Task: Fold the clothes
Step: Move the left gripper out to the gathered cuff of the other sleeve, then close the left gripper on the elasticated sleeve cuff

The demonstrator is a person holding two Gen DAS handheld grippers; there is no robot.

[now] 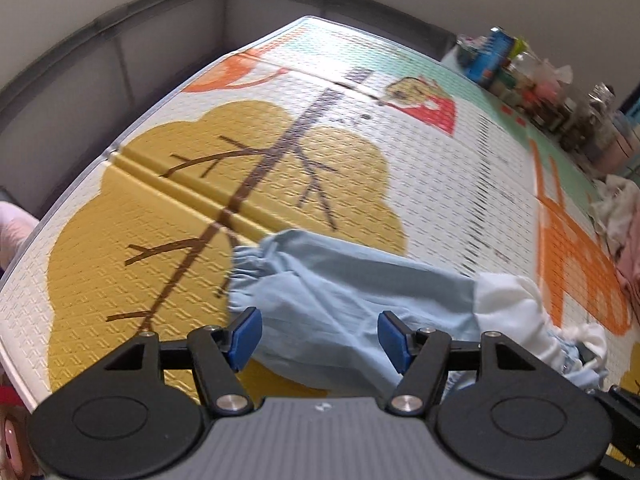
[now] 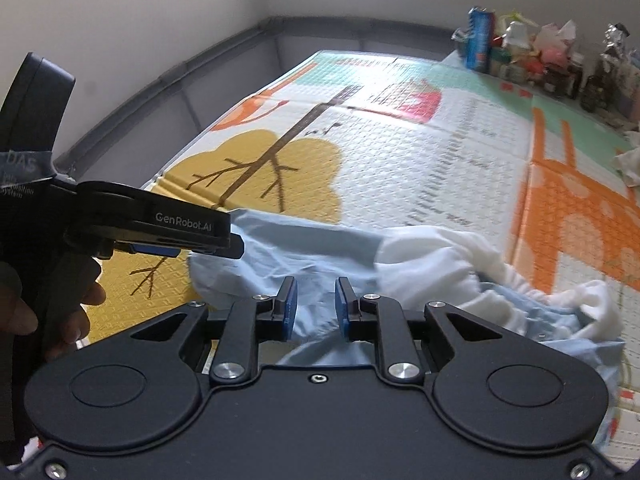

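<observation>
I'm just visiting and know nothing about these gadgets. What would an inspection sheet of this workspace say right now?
Surface: patterned play mat with a yellow tree and orange shapes; a fold crease runs across it.
Job's things: light blue garment with white fabric bunched at one end, lying crumpled, not folded.
Clutter: bottles and packets along the far edge; a small heap of clothes at the mat's side.
Grippers: left gripper open above the blue cloth; right gripper narrowly open, nothing pinched.
Cables: nothing seen.
Surroundings: pale walls, grey skirting.
</observation>
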